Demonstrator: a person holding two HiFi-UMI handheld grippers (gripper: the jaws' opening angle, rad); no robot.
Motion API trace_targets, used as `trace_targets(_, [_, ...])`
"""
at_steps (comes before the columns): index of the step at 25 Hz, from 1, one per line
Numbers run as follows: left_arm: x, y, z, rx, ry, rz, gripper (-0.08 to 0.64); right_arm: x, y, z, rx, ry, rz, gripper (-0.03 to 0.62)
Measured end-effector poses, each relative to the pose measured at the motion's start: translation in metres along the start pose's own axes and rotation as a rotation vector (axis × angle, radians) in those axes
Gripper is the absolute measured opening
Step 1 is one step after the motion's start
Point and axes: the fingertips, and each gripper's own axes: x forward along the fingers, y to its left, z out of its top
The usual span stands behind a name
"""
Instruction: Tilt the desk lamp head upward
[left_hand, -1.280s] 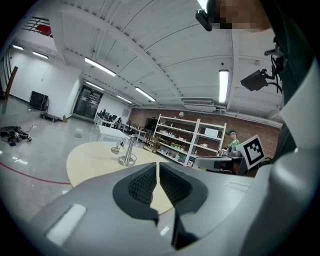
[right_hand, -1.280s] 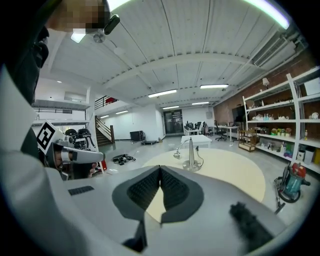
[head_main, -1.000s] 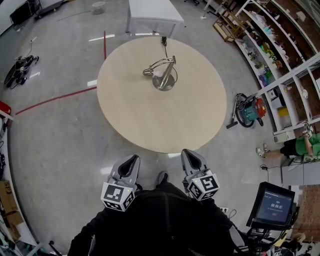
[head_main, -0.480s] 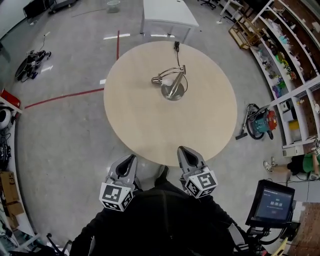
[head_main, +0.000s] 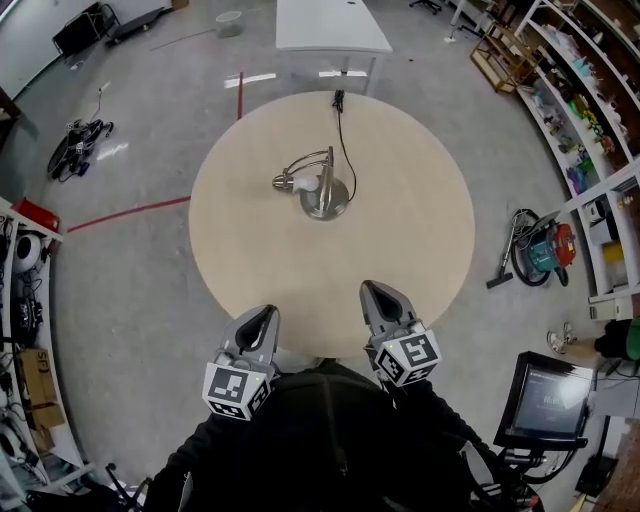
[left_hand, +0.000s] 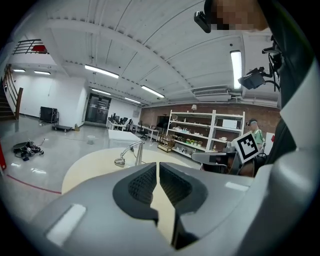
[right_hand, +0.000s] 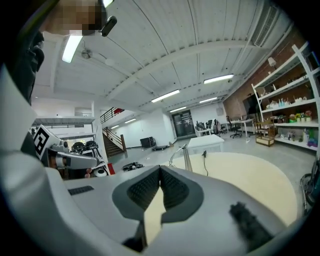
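The desk lamp stands on the round beige table, slightly left of centre and toward the far half of the top, well apart from both tongs. It is finished in bright silver metal. A flat round base rests on the tabletop, a straight post rises from it, and a thin curved arm arches over to the left in the head view. The small lamp head hangs at the end of that arm, lower than the top of the arch and close above the table surface. A thin black cord runs from the base to the far edge of the table. The left tongs sit at the near rim of the table, with the jaws drawn together to a hairline slit and nothing between them. The right tongs reach just over the near rim, jaws fully together and holding nothing. Both point toward the lamp. A white table stands on the floor beyond the round one.
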Motion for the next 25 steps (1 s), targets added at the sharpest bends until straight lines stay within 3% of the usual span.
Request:
trace_targets(7, [0.041,-0.011,0.01,0.009,0.023,0.009,0.025,0.008,-0.044,0.007,0.017,-0.01,0.011,-0.002])
trace_targets(14, [0.069,0.002,0.008,-0.017,0.048,-0.061,0.025,0.03,-0.05,0.013,-0.06,0.03,-0.019,-0.002])
trace_targets(21, [0.084,0.053,0.009,-0.073,0.031,-0.137,0.025,0.057,-0.061,0.02,-0.041,0.04,-0.205,-0.002])
trace_targets(25, [0.096,0.093,0.004,-0.144,0.04,-0.138,0.056,0.08,-0.059,0.025,-0.059,0.078,-0.284,-0.002])
